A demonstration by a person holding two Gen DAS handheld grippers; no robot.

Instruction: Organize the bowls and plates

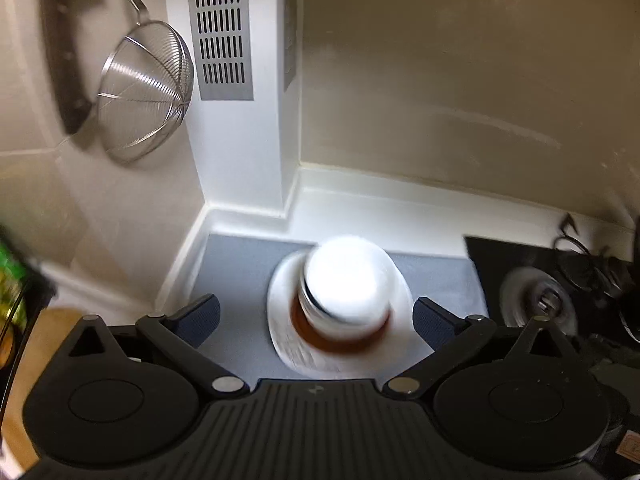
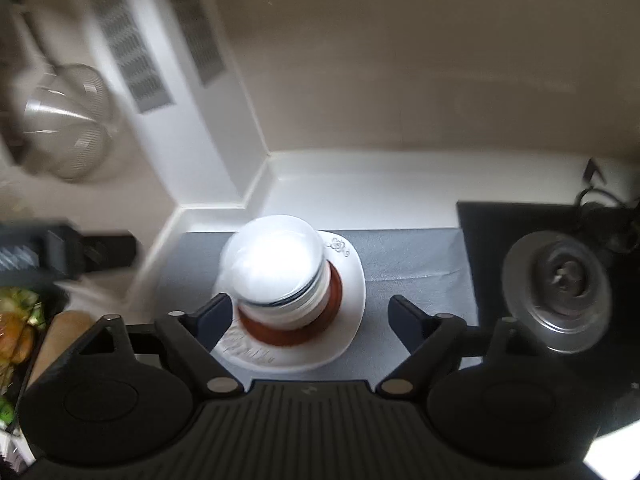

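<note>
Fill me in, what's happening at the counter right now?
A person is tidying dishes with two handheld claws. A stack of bowls sits on a white plate on the grey mat in the counter corner. Both the left claw and the right claw are open, holding nothing, with the stack below them. A wire strainer hangs on the wall; a metal lid lies to the right.

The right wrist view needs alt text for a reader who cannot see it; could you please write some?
A stack of white bowls sits on a brown dish atop a white plate on a grey mat in a counter corner. The right gripper hangs above it, jaws open and empty. A metal pot lid lies to the right.
</note>
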